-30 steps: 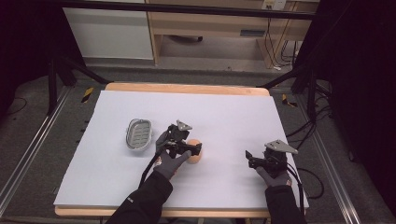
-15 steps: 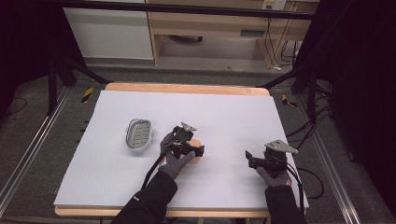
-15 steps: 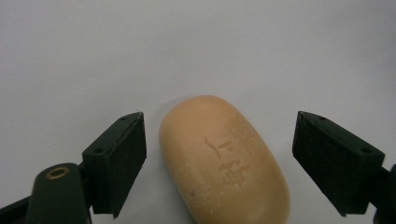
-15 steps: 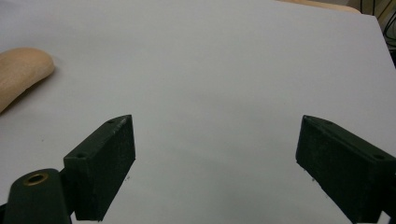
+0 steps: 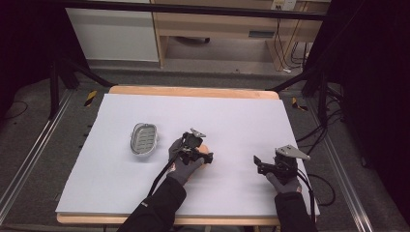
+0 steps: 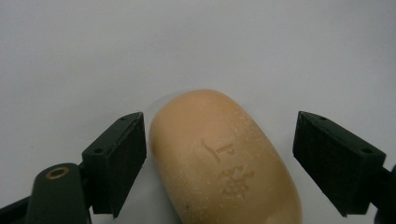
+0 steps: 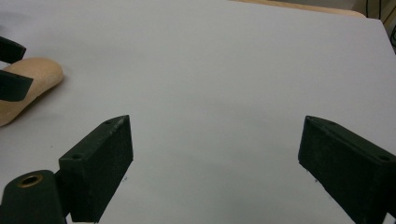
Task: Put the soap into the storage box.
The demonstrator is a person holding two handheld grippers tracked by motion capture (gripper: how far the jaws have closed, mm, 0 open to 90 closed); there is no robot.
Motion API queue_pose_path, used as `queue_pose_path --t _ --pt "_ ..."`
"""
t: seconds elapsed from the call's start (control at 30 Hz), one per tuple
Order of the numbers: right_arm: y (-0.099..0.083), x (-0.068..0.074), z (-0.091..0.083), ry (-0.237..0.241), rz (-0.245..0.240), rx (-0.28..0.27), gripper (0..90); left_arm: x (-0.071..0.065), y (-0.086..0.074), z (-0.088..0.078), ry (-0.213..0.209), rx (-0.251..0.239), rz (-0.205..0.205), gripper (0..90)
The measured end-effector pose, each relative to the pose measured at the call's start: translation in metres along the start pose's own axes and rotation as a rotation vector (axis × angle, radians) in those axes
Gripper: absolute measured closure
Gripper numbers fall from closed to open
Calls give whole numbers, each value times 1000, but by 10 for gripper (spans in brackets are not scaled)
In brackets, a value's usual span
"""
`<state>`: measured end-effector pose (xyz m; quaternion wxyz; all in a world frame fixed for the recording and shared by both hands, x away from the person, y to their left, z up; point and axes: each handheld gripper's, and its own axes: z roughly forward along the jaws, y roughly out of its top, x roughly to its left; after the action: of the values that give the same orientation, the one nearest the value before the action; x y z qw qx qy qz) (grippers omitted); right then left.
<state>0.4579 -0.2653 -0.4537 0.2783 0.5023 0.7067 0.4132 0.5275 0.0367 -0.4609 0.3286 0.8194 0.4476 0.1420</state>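
- soap dish (image 5: pixel 144 138), a grey oval tray with a slotted floor, lies on the worktop (image 5: pixel 241 116) off to the outer side of the left hand-held gripper (image 5: pixel 193 145), apart from it; likely it is where the soap is meant to end up.
- left hand-held gripper sits low over the soap bar (image 6: pixel 224 163), jaws spread wide with the bar between them; in the left gripper view one jaw is just beside the bar's flank, possibly touching, while the other stands well clear, so nothing is clamped yet. the straddle looks like a line-up for a pinch across the bar's narrow width.
- soap bar is a tan, rounded oblong with a matt, slightly speckled skin and characters pressed into its top face. it lies flat on the white sheet, long axis running away from the jaws. its curved, probably slick sides suggest a centred squeeze would hold better than one near an end.
- right hand-held gripper (image 5: pixel 270 166) rests well off to the far side of the soap, jaws wide open over bare sheet, holding nothing; it seems parked out of the way. in the right gripper view the bar's end (image 7: pixel 28 84) shows off to one side.
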Motion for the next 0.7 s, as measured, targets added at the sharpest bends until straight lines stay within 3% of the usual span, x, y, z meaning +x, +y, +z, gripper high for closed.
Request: queue_pose_path --t 0.7 --pt "-4 -2 3 4 14 5 90 -4 -4 11 43 39 -12 189"
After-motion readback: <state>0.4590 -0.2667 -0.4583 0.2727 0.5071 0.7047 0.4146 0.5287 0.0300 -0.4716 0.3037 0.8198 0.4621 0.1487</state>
